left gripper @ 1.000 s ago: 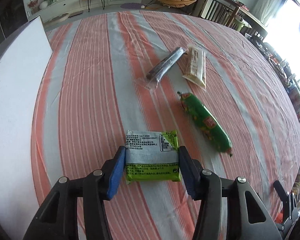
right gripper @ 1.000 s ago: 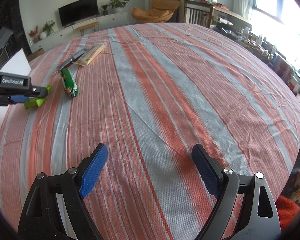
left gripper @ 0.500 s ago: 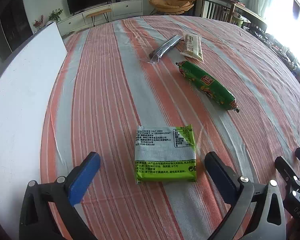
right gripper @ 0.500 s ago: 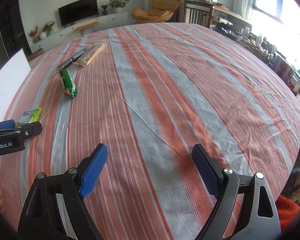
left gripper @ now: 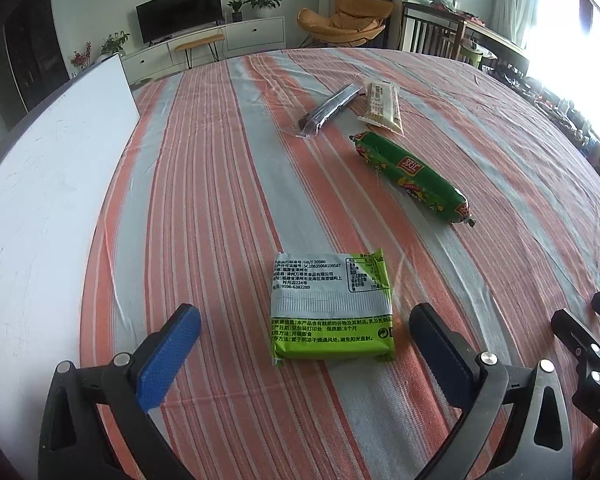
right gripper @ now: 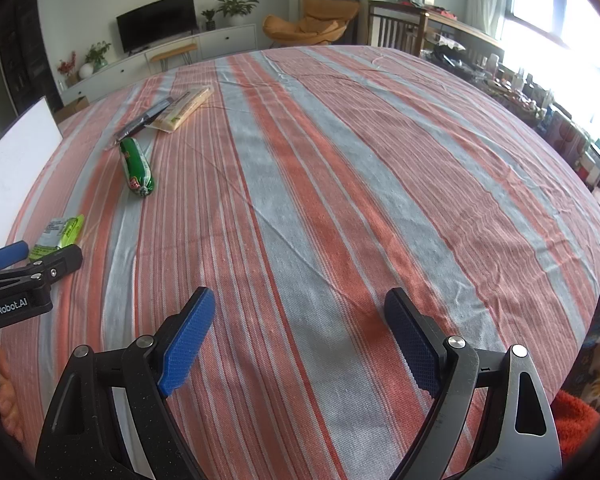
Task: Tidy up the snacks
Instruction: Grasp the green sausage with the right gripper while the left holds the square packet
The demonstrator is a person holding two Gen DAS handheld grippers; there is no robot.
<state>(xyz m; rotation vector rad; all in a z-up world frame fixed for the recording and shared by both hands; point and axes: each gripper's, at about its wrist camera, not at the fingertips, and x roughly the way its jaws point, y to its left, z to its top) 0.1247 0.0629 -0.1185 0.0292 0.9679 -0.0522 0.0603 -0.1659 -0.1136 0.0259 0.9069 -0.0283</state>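
A green and silver snack packet (left gripper: pixel 331 307) lies flat on the striped tablecloth, label side up. My left gripper (left gripper: pixel 304 344) is open wide just behind it, its blue pads clear of the packet on both sides. Farther off lie a green sausage snack (left gripper: pixel 412 176), a dark bar in clear wrap (left gripper: pixel 329 110) and a beige cracker pack (left gripper: pixel 381 107). In the right wrist view the same packet (right gripper: pixel 58 234), sausage (right gripper: pixel 137 167), dark bar (right gripper: pixel 148 117) and cracker pack (right gripper: pixel 184 107) show at the left. My right gripper (right gripper: pixel 298 332) is open over bare cloth.
A white board (left gripper: pixel 40 184) covers the table's left side. The striped tablecloth (right gripper: pixel 340 184) spreads wide to the right. Cluttered shelves and a window (right gripper: pixel 560 92) stand past the right edge. A person's hand (right gripper: pixel 4 384) shows at the lower left of the right wrist view.
My left gripper let go of the green packet, opened wide and drew back from it. The packet now lies free on the cloth. The right gripper stayed still.
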